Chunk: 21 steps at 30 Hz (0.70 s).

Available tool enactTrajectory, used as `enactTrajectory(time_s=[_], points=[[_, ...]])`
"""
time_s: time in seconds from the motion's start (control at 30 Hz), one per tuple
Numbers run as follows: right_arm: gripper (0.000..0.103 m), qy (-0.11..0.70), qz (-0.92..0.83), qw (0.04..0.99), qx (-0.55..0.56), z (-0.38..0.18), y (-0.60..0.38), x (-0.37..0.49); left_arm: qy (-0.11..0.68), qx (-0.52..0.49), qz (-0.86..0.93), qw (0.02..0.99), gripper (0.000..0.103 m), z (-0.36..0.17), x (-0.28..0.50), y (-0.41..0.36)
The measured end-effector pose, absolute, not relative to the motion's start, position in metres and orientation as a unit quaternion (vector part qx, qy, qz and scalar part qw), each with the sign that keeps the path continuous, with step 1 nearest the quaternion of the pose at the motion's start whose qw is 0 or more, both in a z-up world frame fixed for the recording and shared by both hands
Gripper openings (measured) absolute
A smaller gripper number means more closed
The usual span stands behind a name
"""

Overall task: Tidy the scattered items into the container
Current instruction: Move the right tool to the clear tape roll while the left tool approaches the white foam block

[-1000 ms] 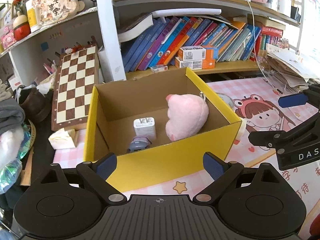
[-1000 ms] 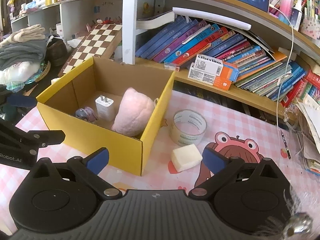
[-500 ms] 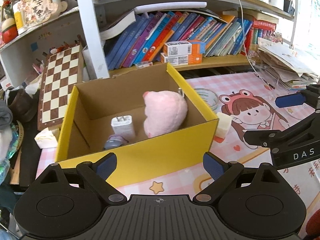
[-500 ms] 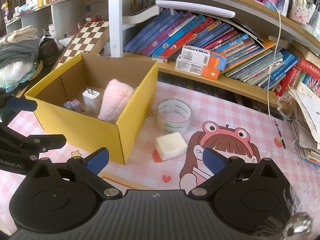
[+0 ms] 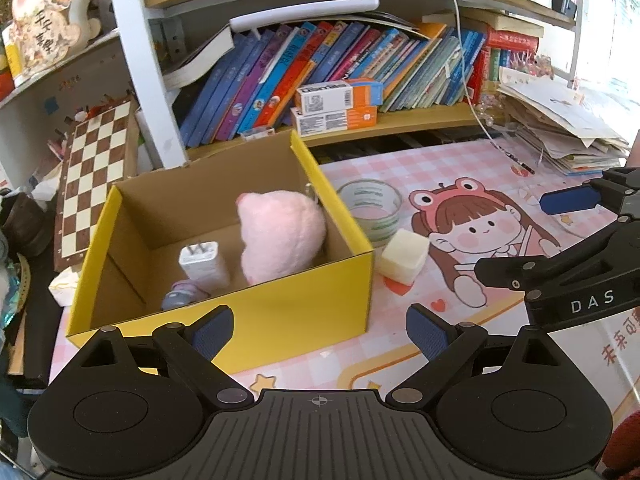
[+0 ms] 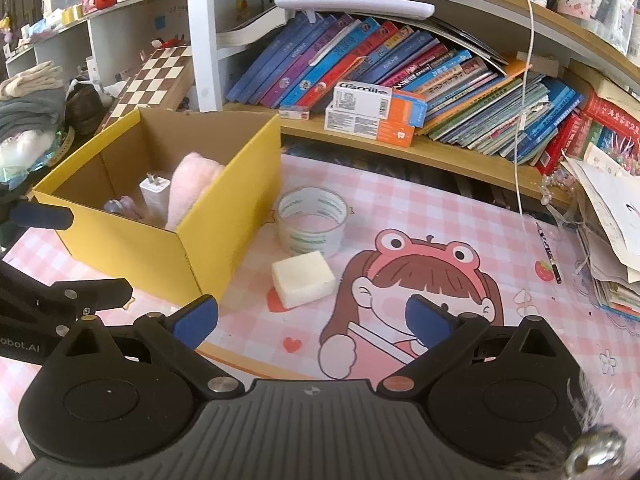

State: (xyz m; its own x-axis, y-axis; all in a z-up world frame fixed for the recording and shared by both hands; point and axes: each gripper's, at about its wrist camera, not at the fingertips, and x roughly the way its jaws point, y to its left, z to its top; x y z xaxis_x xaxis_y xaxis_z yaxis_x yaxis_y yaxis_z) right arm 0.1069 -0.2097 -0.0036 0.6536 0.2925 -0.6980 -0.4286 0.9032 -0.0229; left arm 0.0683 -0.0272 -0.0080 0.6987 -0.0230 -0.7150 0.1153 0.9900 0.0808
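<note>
My right gripper (image 6: 312, 320) is spread wide with nothing between its blue-padded fingers (image 6: 196, 318), hanging above the pink checked cartoon desk mat (image 6: 440, 216) and pointed roughly at the pale cream foam block (image 6: 303, 278), which lies flat on the mat just ahead and a little to the left of centre. My left gripper (image 5: 319, 330) is equally wide and empty, hovering over the near wall of the yellow open-topped cardboard box (image 5: 280, 312). Inside that box I can see the pink plush toy (image 5: 280, 236) against its right wall, the white plug-in charger (image 5: 203, 265) standing left of it, and a small purplish toy (image 5: 180, 296) in the near corner, so I judge the tidying well under way. Two things remain outside, both to the right of the box: the foam block, close to its near right corner, and the roll of clear packing tape (image 6: 312, 220) standing on edge just beyond the block. I read the step in hand as the right gripper lining up on the block. Next I would need to drop lower and straddle the block's two flatter sides, taking care not to nudge it against the box wall or into the tape before closing
</note>
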Motion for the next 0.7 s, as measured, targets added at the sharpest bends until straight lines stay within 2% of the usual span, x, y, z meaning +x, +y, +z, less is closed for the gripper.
enactTrajectory(time_s=[0.7], points=[[0.101, 0.365, 0.189, 0.909, -0.074, -0.006, -0.262, 0.117, 0.383, 0.068, -0.063, 0.919, 0.095, -0.008, 0.072, -0.082]])
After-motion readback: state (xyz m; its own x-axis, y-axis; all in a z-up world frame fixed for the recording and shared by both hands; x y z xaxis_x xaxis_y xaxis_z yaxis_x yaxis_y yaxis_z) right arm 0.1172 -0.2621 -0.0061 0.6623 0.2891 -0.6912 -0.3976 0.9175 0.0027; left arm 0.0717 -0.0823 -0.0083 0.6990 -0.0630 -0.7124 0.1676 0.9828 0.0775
